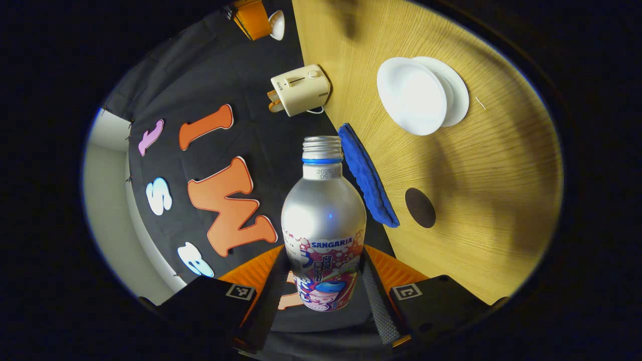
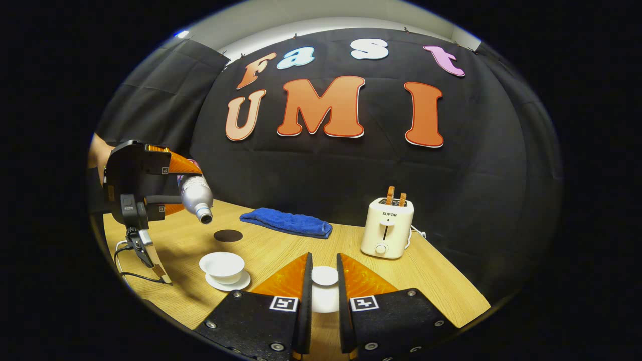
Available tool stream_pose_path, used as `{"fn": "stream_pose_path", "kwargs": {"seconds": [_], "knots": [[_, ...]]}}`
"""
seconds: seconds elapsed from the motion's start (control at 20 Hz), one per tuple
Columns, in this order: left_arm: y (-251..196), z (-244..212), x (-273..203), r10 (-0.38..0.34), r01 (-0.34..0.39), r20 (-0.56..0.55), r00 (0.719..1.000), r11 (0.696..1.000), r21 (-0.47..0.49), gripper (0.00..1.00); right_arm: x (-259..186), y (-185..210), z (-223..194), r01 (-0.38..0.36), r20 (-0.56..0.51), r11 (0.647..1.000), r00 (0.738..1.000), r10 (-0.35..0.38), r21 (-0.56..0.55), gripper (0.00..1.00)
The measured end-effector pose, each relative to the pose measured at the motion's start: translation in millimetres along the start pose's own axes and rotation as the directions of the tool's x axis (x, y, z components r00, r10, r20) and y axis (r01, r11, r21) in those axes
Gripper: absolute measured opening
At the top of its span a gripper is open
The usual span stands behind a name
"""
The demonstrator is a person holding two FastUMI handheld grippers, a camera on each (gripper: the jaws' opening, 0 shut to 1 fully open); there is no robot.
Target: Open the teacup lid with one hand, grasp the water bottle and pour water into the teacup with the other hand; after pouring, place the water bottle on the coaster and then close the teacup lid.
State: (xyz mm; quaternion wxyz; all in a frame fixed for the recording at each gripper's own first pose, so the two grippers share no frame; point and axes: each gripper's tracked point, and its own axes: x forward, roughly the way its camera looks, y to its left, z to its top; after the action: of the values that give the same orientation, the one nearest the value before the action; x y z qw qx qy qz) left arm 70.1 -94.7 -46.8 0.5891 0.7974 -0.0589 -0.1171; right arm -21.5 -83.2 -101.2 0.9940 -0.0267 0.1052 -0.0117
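My left gripper (image 1: 323, 281) is shut on the silver water bottle (image 1: 323, 225), held tipped over with its uncapped neck pointing down. In the right gripper view that bottle (image 2: 195, 196) hangs in the left gripper (image 2: 165, 188) above and left of the white teacup (image 2: 221, 265). The cup stands uncovered on its saucer (image 2: 226, 284); in the left gripper view the teacup (image 1: 411, 95) lies at upper right. My right gripper (image 2: 323, 286) is shut on the white teacup lid (image 2: 324, 278), lifted to the right of the cup. The dark round coaster (image 2: 228, 235) lies behind the cup, and the coaster (image 1: 420, 207) lies near the bottle.
A blue cloth (image 2: 286, 222) lies at the back of the wooden table (image 2: 431, 281). A cream toaster (image 2: 387, 228) with toast in it stands at the back right. A cable (image 2: 133, 271) trails off the left gripper near the table's left edge.
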Motion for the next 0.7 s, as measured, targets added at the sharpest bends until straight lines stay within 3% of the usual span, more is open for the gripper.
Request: {"fn": "stream_pose_path", "kwargs": {"seconds": [0.25,0.7], "knots": [[7.3,-0.8,0.1,0.014,-0.015,0.006,1.000,0.998,0.053,0.81,-1.8,1.8,-2.8,-0.003,-0.003,1.000,1.000,0.003,-0.004,0.23],[12.8,-3.8,6.4,0.006,-0.005,-0.003,1.000,0.991,0.136,0.84,-3.2,0.6,-1.4,-0.003,0.005,1.000,1.000,0.003,-0.006,0.23]]}}
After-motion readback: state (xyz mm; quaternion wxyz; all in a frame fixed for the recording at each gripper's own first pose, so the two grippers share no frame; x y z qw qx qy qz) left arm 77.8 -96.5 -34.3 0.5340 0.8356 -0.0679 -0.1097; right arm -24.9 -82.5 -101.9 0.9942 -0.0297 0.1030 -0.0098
